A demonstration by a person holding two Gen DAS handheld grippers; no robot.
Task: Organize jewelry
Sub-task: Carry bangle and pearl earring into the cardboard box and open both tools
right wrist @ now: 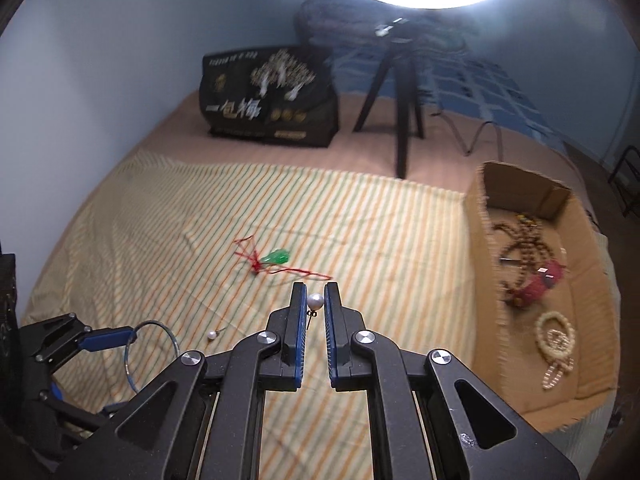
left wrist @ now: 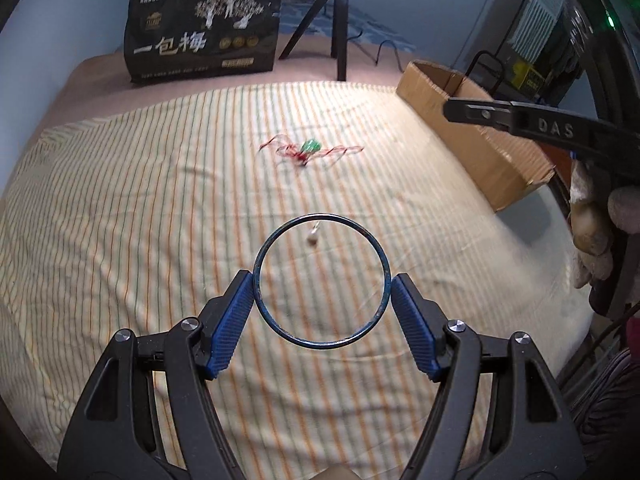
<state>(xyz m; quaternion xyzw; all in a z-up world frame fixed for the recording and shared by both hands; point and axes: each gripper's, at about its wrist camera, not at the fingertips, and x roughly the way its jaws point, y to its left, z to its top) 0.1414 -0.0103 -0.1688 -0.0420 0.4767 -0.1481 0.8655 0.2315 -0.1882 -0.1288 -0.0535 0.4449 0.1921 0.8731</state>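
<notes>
- My left gripper clamps a thin blue metal bangle.
- My right gripper pinches a round pearl earring.
- Only right cam shows bead strands inside cardboard box.

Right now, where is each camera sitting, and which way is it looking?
Left wrist view: on the left tongs, looking down the striped bedcloth; they hold a blue ring. The right tongs and a gloved hand show at its right edge.
Right wrist view: on the right tongs, looking the same way, shut on a pearl earring; the left tongs show at its lower left.
Both see the green pendant, cardboard box, black bag and tripod.
</notes>
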